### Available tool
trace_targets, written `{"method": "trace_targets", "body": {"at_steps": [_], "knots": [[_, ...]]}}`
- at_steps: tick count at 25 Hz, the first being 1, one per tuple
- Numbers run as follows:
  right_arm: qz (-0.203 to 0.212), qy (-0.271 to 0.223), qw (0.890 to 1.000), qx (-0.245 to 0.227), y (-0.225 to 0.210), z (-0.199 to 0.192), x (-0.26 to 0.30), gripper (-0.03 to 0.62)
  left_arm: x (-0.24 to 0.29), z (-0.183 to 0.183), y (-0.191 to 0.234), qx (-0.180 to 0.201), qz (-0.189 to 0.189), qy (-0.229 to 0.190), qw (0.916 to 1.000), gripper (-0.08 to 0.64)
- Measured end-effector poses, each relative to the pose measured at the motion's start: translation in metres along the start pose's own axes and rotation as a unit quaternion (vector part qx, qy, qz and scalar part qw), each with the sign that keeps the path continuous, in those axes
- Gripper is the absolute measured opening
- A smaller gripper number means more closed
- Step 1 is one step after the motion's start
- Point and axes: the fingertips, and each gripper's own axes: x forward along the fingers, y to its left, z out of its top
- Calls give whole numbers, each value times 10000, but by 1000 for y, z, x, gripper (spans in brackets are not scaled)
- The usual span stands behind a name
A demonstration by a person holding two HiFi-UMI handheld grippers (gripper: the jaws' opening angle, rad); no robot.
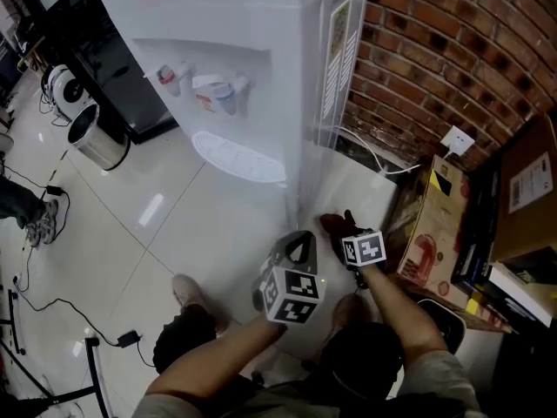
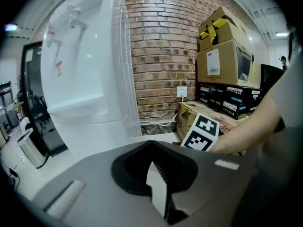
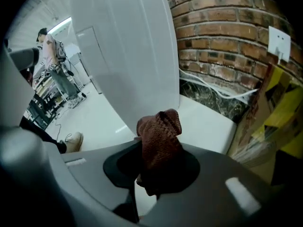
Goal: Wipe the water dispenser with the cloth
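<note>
Brick wall [image 1: 452, 50] beyond the right tongs [image 1: 341, 232], bearing a white socket [image 1: 458, 139]; cardboard boxes [image 1: 431, 225] to their right; glossy white tiled floor [image 1: 174, 233] left of the left tongs [image 1: 302, 239], with a steel bin [image 1: 96, 138].

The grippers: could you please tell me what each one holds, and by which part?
The right gripper clamps the brown cloth by its bunched lower end; the left gripper holds nothing.
</note>
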Motion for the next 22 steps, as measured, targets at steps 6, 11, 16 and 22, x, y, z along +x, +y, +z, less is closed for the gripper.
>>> {"method": "trace_targets", "body": {"at_steps": [6, 11, 16, 22], "knots": [[236, 300, 9988, 320, 2, -21, 3, 183, -15, 0, 2, -141, 5, -92, 9999, 0], [313, -371, 9986, 230, 15, 11, -59, 205, -22, 7, -1, -335, -50, -200, 9992, -2], [176, -1724, 9822, -731, 59, 102, -182, 38, -48, 47, 18, -482, 59, -713, 9963, 0], [214, -2847, 9456, -1562, 138, 154, -301, 14, -111, 86, 45, -494, 226, -1287, 9902, 0]]}}
